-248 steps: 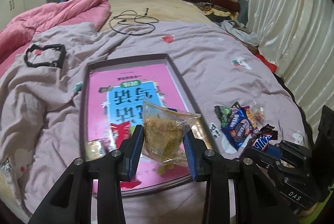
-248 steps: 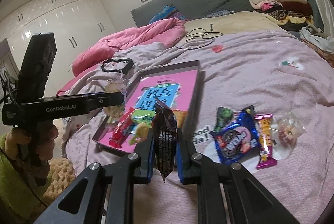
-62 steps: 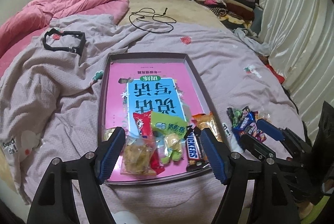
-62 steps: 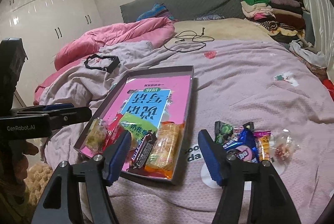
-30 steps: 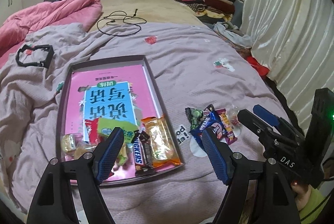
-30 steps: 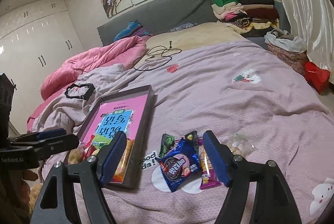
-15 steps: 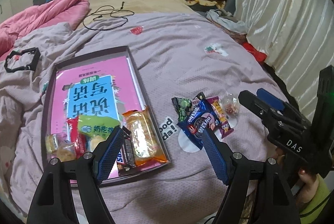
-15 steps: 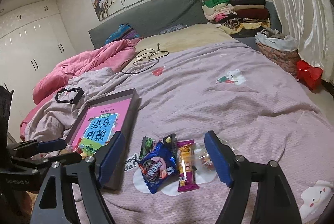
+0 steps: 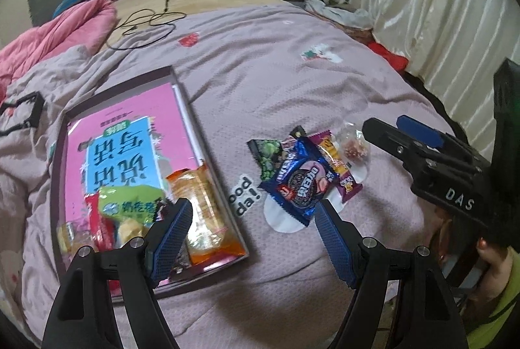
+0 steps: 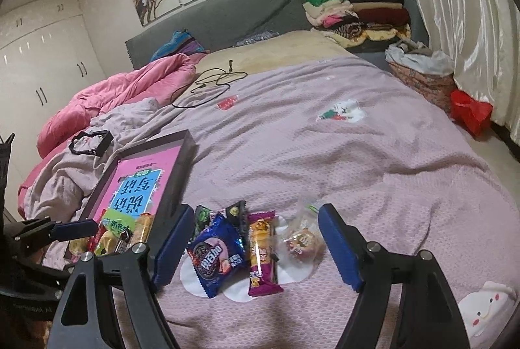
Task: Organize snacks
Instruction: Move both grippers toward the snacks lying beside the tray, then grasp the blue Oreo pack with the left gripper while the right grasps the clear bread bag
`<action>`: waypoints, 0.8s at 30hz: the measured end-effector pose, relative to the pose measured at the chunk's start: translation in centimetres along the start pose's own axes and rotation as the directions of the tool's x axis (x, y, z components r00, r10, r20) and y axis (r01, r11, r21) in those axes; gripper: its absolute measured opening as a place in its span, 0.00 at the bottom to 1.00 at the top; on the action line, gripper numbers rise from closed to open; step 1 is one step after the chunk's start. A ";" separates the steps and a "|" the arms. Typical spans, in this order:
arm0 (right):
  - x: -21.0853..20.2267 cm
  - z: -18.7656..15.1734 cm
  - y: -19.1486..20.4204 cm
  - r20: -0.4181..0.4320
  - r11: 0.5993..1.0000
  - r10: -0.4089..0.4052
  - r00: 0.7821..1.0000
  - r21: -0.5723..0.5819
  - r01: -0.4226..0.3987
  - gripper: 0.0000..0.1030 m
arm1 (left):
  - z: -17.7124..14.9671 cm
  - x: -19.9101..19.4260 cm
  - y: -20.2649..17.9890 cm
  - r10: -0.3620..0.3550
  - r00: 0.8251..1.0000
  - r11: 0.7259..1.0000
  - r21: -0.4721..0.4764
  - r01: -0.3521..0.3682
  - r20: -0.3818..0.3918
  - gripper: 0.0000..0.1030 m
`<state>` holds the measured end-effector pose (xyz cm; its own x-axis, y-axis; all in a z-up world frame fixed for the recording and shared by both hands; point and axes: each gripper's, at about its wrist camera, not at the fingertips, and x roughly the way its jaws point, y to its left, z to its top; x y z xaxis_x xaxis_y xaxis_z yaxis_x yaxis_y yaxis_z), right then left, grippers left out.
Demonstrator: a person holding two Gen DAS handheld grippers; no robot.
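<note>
Bare bedspread [image 10: 373, 160] beyond loose snacks [image 10: 247, 245]; tray wall [image 10: 175, 186] leftward.

Mauve bedspread [image 10: 325, 154], grey headboard [image 10: 227, 17], white wardrobes [image 10: 42, 62], possibly satin curtains [image 10: 455, 7]

Left claw [image 9: 252, 230]: two black arms, blue ribbed pads at tips, round silver screw on each arm. Right claw [image 10: 253, 246]: same black arms, same blue pads, silver screws. In left wrist view, right claw body at 3 o'clock: black block, white letters "DAS", blue pad on top, small green light. Hand [image 9: 487, 254] under it at 4 o'clock: red nail polish, yellow-green sleeve [image 9: 505, 293].
</note>
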<state>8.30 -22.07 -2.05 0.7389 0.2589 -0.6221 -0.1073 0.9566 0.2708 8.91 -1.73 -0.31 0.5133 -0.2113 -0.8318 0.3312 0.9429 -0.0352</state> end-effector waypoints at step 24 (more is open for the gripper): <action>5.5 -1.6 -4.0 -0.185 0.994 -0.043 0.982 0.086 0.060 0.73 | 0.9 7.0 -4.8 0.033 0.995 0.970 0.242 -0.010 -0.090 0.76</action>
<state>11.75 -24.26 -7.77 0.6069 0.2379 -0.7584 -0.0050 0.9553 0.2956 11.63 -7.95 -5.50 0.4502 -0.1561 -0.8792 0.5079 0.8546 0.1084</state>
